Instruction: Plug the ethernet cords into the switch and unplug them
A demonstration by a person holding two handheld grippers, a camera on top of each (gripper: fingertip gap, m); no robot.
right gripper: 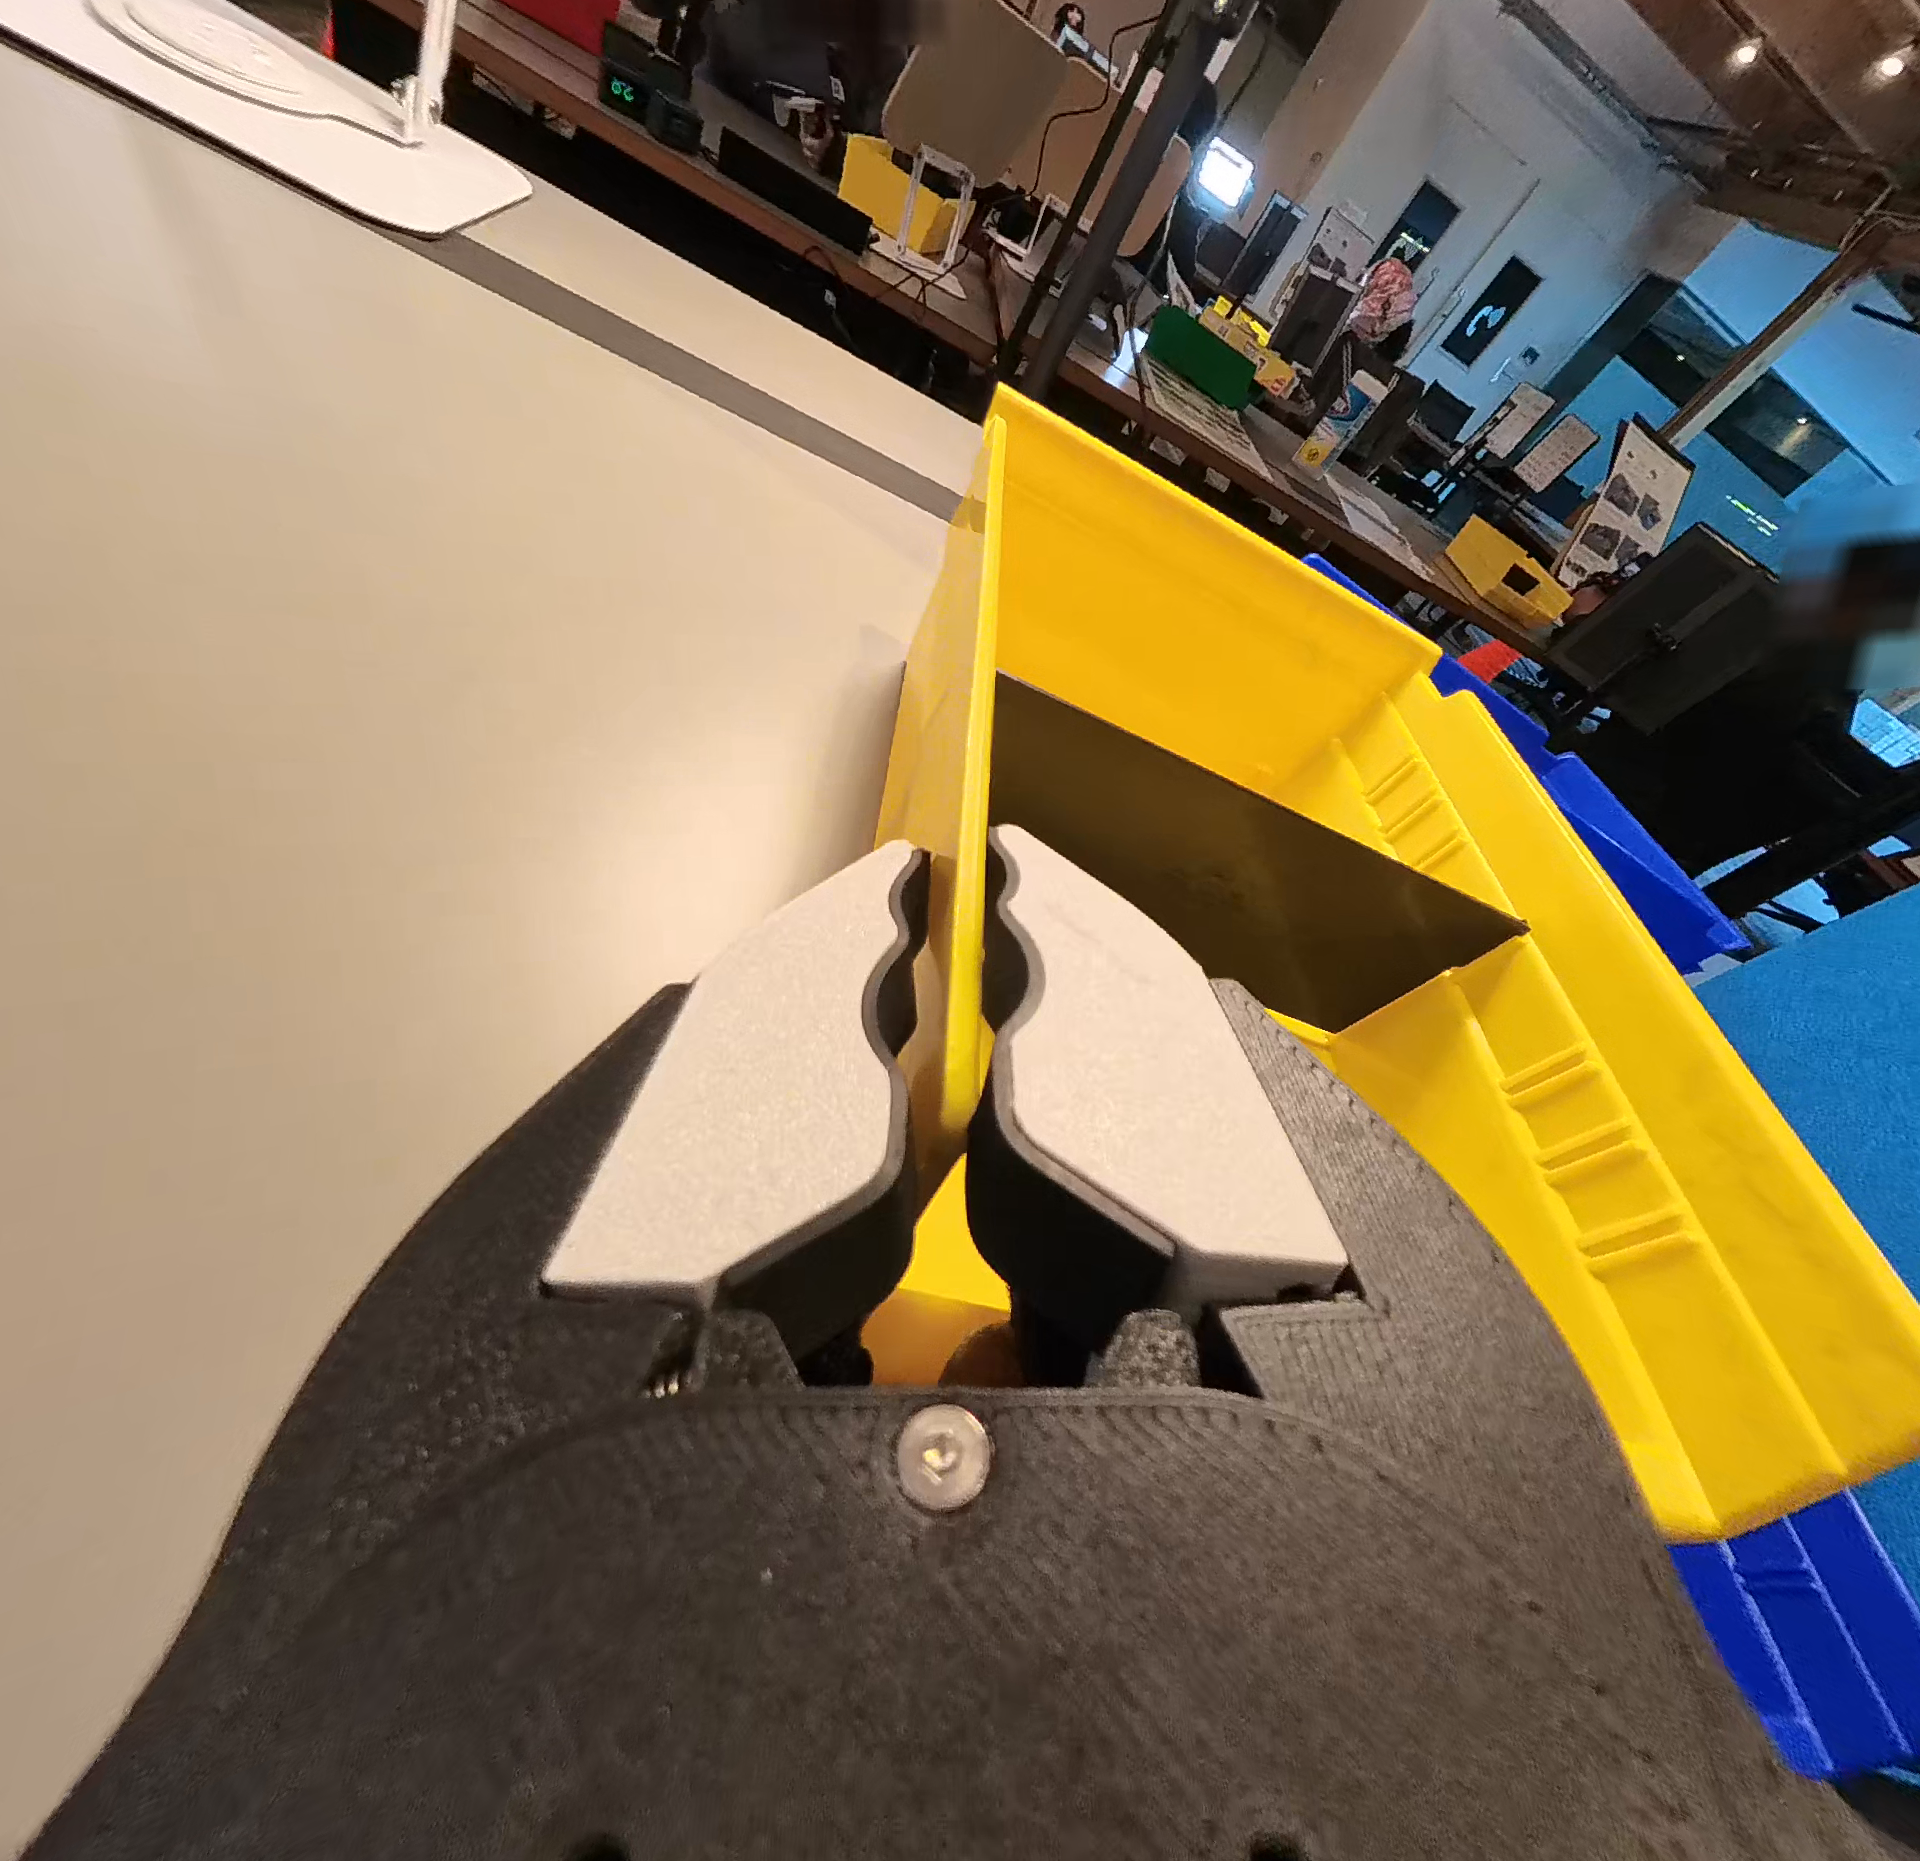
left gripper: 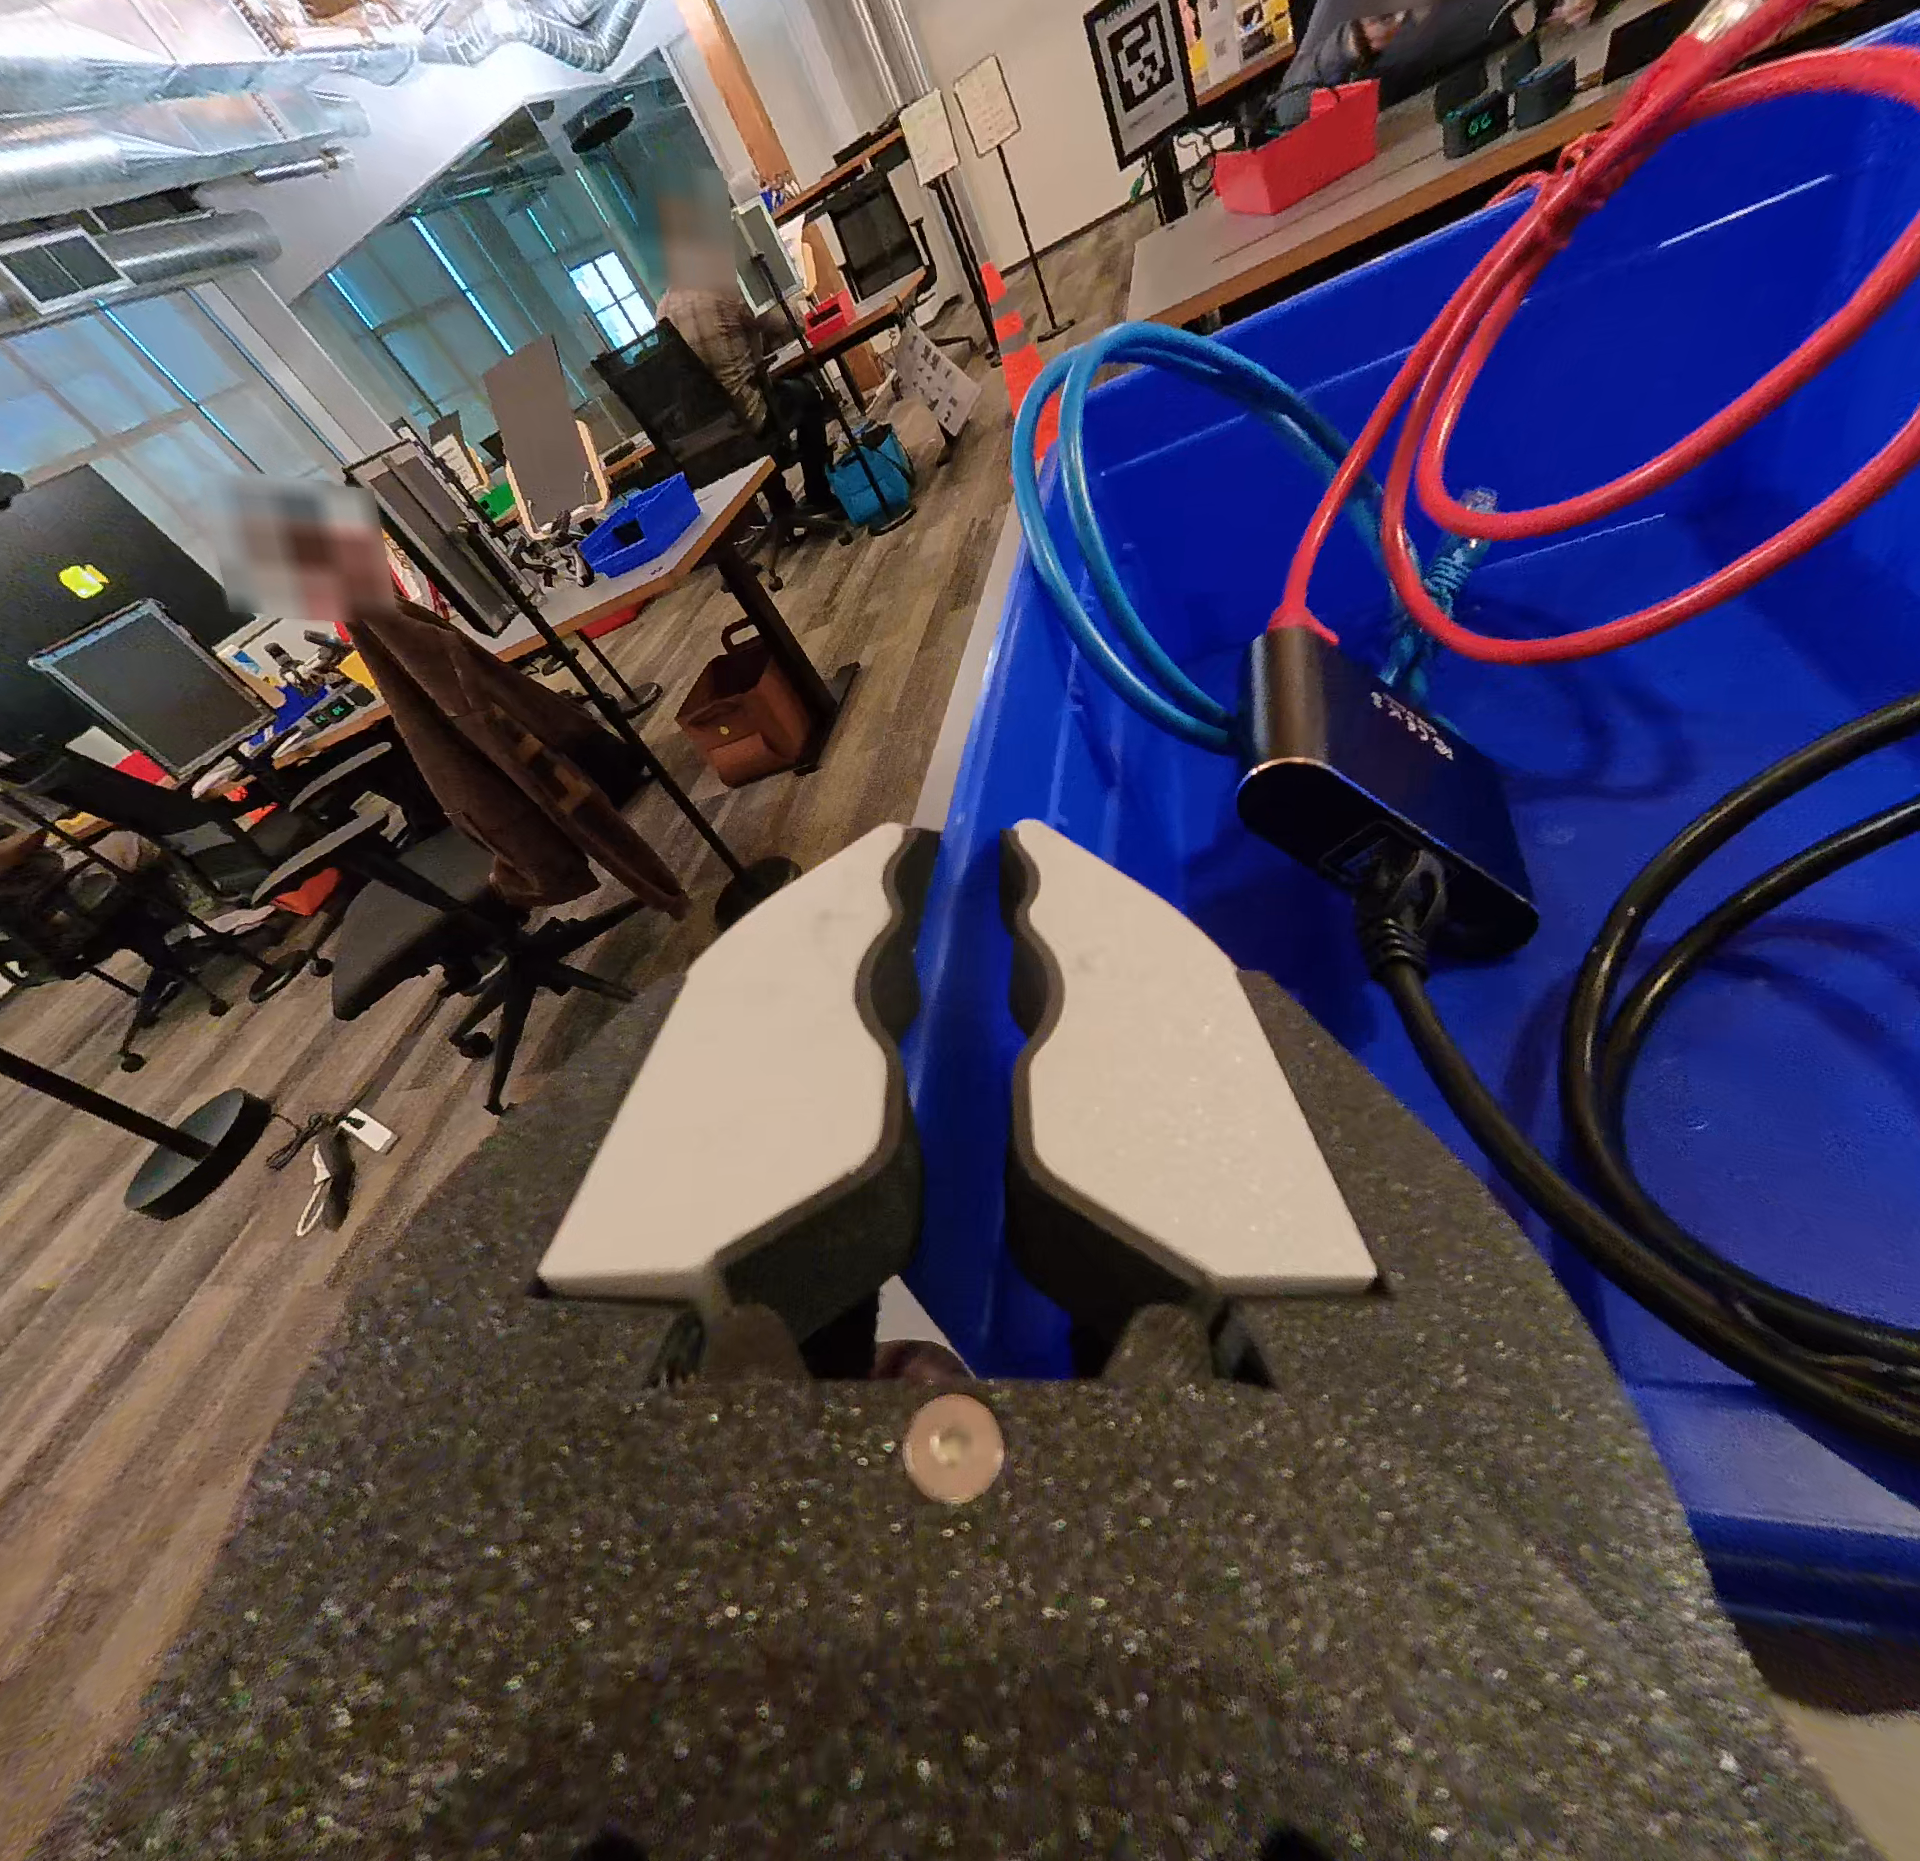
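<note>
While we grip the blue bin point(left gripper: 1714, 1032) wall between the narrowly parted fingers of our left gripper point(left gripper: 961, 845), our right gripper point(right gripper: 958, 855) is clamped on the yellow bin point(right gripper: 1195, 606) wall. Inside the blue bin lie the black switch point(left gripper: 1382, 772), a black power cable point(left gripper: 1538, 1136) plugged into it, and loose red point(left gripper: 1558, 357) and blue ethernet cords point(left gripper: 1081, 523).

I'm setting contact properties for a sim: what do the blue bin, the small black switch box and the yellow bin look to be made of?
Blue bin: moulded plastic, semi-gloss, with soft highlights and rounded walls.
Small black switch box: smooth dark casing with a satin sheen and rounded edges; metal or plastic, I can't tell.
Yellow bin: glossy rigid plastic with thin walls and moulded ribs.
</note>
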